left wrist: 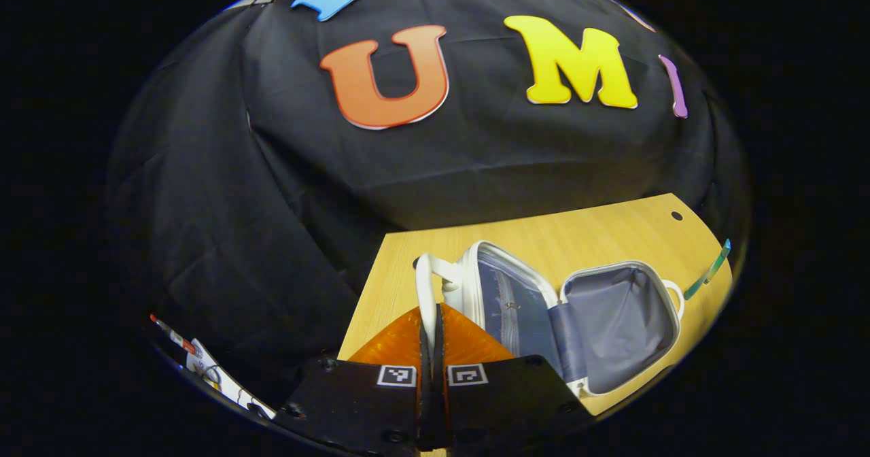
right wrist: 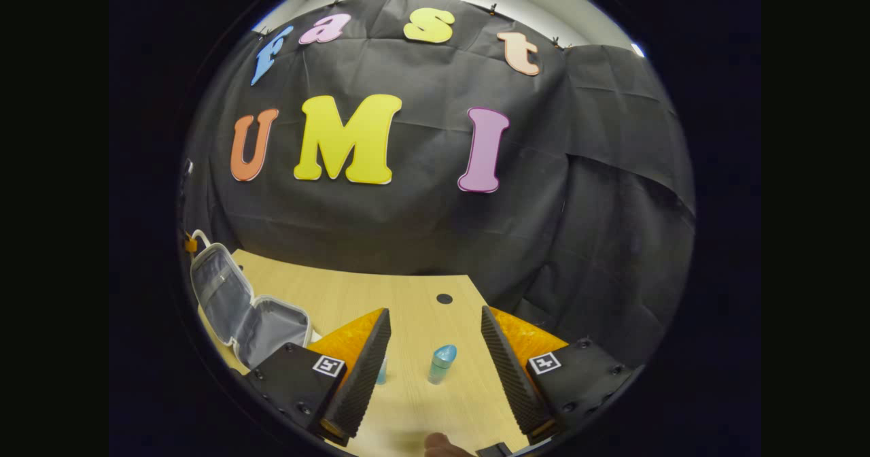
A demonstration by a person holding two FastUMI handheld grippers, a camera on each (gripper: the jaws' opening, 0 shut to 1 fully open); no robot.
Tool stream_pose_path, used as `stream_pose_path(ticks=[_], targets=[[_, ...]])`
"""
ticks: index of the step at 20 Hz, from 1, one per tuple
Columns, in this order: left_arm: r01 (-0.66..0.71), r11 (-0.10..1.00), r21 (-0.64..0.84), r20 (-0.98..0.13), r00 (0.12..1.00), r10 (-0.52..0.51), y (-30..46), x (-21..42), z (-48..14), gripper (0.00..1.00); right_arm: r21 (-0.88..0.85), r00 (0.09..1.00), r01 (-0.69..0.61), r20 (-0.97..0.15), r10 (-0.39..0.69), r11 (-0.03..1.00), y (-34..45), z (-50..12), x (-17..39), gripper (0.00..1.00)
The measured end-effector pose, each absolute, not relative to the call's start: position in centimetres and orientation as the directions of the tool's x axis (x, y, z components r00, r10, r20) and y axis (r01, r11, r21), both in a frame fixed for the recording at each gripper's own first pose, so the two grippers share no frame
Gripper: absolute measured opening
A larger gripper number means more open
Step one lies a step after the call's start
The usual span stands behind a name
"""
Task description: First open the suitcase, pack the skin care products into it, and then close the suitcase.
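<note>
The white suitcase [left wrist: 544, 307] lies open on the wooden table [left wrist: 544, 232], both grey-lined halves facing up. My left gripper [left wrist: 432, 311] is shut on the suitcase's white handle [left wrist: 424, 280], which runs down between the orange fingers. In the right gripper view the open suitcase [right wrist: 238, 307] sits at the far left. My right gripper [right wrist: 435, 314] is open, and a small teal bottle [right wrist: 442, 364] stands upright on the table between its fingers, touching neither. A second small bottle [right wrist: 383, 370] peeks out behind the left finger [right wrist: 360, 368].
The table [right wrist: 408, 294] has a small dark hole [right wrist: 444, 298] near its far edge. Black cloth hangs behind and beside the table. A teal item [left wrist: 710, 270] shows at the table's right rim. Papers and cables [left wrist: 204, 368] lie low at the left. A fingertip [right wrist: 442, 445] shows at the bottom.
</note>
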State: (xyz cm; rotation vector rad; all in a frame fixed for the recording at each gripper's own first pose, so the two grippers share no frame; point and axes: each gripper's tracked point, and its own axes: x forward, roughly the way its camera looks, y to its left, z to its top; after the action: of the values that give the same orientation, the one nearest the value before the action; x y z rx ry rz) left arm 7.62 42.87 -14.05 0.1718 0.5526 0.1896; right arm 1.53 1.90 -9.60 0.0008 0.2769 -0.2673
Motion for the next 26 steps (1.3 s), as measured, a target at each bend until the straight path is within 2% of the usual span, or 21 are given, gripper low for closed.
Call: stream_pose_path(ticks=[6, 10, 12, 13, 17, 18, 19, 20, 21, 23, 26], targets=[[-0.190, 0.981, 0.043, -0.657, 0.734, 0.171, 48.2, 7.3, -23.7, 0.03, -0.064, 0.900, 0.290, -0.321, -0.294, 0.955, 1.0, -11.9, -0.2, 0.80], [-0.251, 0.962, -0.113, -0.712, 0.696, 0.098, 49.2, 6.6, -28.8, 0.03, -0.088, 0.884, 0.311, -0.340, -0.322, 0.946, 0.1, -12.6, -1.5, 0.80], [-0.283, 0.943, -0.174, -0.725, 0.685, 0.072, 49.5, 6.2, -30.5, 0.00, -0.100, 0.876, 0.318, -0.349, -0.332, 0.943, -0.1, -13.0, -1.9, 0.80], [-0.294, 0.936, -0.193, -0.727, 0.683, 0.064, 49.6, 6.1, -31.0, 0.03, -0.106, 0.874, 0.319, -0.350, -0.336, 0.942, -0.2, -13.1, -2.1, 0.78], [-0.306, 0.914, -0.268, -0.712, 0.702, 0.027, 49.9, 6.2, -31.7, 0.04, -0.120, 0.869, 0.312, -0.366, -0.334, 0.943, 0.0, -13.9, -2.4, 0.80], [-0.310, 0.906, -0.287, -0.707, 0.707, 0.018, 50.0, 6.1, -31.9, 0.05, -0.123, 0.870, 0.306, -0.366, -0.330, 0.944, 0.2, -13.9, -2.5, 0.80], [-0.316, 0.898, -0.306, -0.705, 0.709, 0.010, 49.9, 6.1, -32.0, 0.12, -0.127, 0.872, 0.300, -0.366, -0.325, 0.946, 0.3, -14.1, -2.6, 0.80], [-0.325, 0.886, -0.329, -0.699, 0.715, 0.003, 49.9, 6.2, -32.1, 0.07, -0.132, 0.873, 0.293, -0.367, -0.321, 0.947, 0.5, -14.2, -2.5, 0.80], [-0.332, 0.875, -0.354, -0.693, 0.721, -0.007, 49.9, 6.3, -32.1, 0.09, -0.137, 0.875, 0.286, -0.367, -0.317, 0.948, 0.6, -14.3, -2.4, 0.80], [-0.357, 0.860, -0.366, -0.707, 0.707, -0.007, 49.6, 5.6, -32.6, 0.15, -0.140, 0.881, 0.275, -0.360, -0.308, 0.951, 0.8, -14.0, -2.3, 0.80], [-0.397, 0.867, -0.300, -0.710, 0.700, 0.076, 50.3, 4.6, -32.0, 0.45, -0.143, 0.896, 0.249, -0.342, -0.284, 0.958, 1.1, -13.6, -1.8, 0.80]])
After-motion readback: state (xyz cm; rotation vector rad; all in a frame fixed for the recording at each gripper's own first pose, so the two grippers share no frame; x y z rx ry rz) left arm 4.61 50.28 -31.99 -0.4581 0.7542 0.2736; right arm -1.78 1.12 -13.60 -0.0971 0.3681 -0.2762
